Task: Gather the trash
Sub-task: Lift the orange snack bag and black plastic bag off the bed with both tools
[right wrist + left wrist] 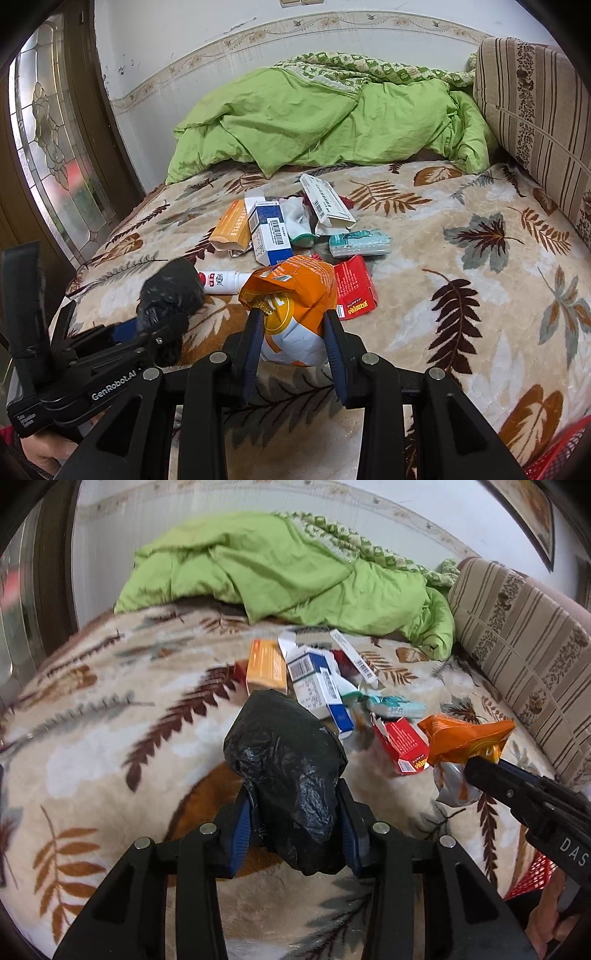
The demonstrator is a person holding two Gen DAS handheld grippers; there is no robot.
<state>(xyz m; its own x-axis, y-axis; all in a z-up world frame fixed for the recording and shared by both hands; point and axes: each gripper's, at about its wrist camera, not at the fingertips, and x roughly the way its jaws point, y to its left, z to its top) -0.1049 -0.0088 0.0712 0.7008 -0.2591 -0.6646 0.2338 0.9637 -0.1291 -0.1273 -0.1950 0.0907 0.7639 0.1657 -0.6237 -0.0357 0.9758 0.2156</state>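
My left gripper (pixel 295 812) is shut on a crumpled black plastic bag (pixel 286 771), held above the bed; both also show in the right wrist view, the gripper (pixel 168 325) and the bag (pixel 171 288). My right gripper (pixel 293 325) is shut on an orange and white snack wrapper (pixel 291 299), also seen in the left wrist view (pixel 465 738). A pile of trash lies on the leaf-patterned blanket (pixel 461 295): an orange box (pixel 231 227), a blue and white box (pixel 269 230), a red box (pixel 352 284), a teal packet (pixel 360 242), a white tube (pixel 221 282).
A green quilt (pixel 314 122) is bunched at the back of the bed. A striped cushion (pixel 535 110) stands at the right. A glass door (pixel 48 129) is at the left. A red mesh basket (pixel 561 454) shows at the lower right edge.
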